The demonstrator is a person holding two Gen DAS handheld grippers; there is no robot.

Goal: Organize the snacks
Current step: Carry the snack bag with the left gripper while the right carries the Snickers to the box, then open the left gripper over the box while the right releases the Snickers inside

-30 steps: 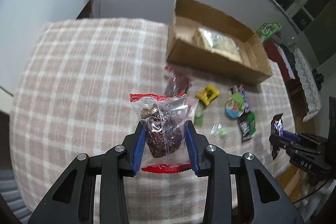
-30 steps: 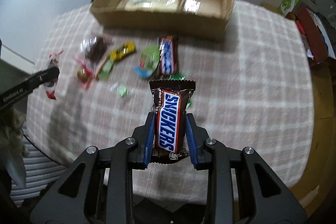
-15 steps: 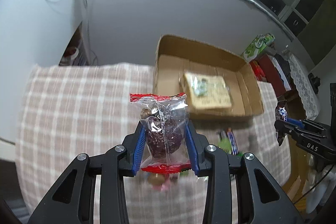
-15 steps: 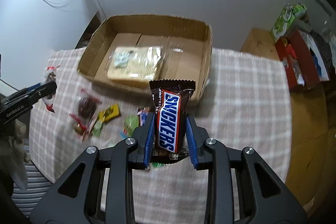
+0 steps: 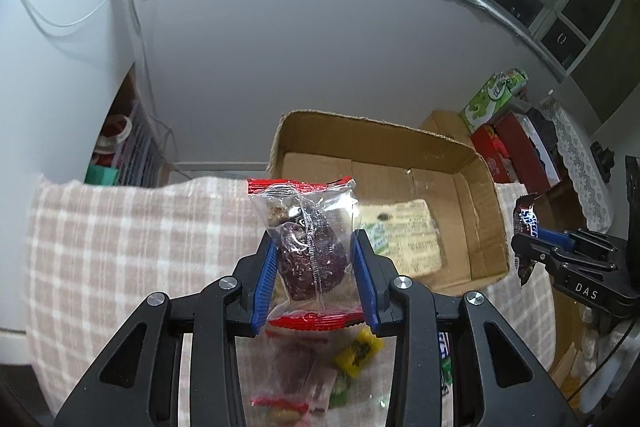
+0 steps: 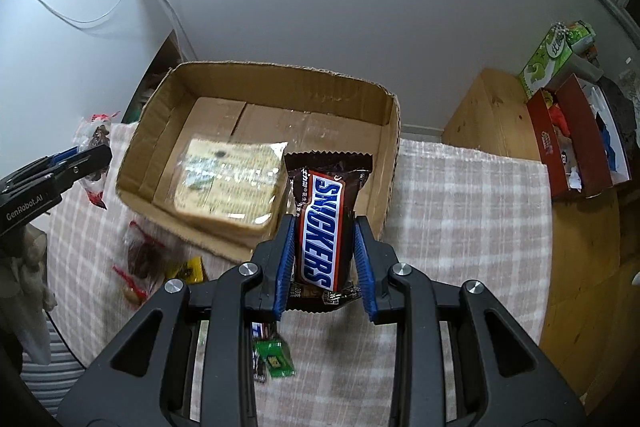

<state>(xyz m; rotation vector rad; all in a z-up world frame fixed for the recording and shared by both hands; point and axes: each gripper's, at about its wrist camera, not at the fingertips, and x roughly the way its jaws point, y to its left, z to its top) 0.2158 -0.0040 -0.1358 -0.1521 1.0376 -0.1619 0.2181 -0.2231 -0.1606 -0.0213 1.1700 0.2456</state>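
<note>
Both grippers are up off the table and pitched steeply down, each with a load. In the left wrist view, the left gripper (image 5: 316, 275) fills the lower centre of the frame, its blue pads clamped on a clear packet (image 5: 308, 247) with red ends and a dark snack inside; the packet stands upright between the fingers, its top edge reaching mid-frame. Just behind it, right of centre, sits the open box (image 5: 476, 195), with a flat pale pack (image 5: 412, 239) lying on its floor. At the right edge of this view the right gripper (image 5: 528, 247) pokes in from the side, level with the box's near corner.

Over to the right wrist view: the right gripper (image 6: 324, 259) sits low and centre, fingers pressed on a Snickers bar (image 6: 322, 227) held upright, label facing the camera. The bar hangs in front of the box's (image 6: 392, 147) right near corner. At the left edge the left gripper (image 6: 80, 159) comes in with its packet (image 6: 94, 135) at the box's left side.

Loose sweets lie on the checked cloth (image 6: 460, 227) in the lower left of that frame: a yellow one (image 6: 190, 269), a dark one (image 6: 142, 255) in clear wrap, and a green one (image 6: 276, 357) under the gripper.
</note>
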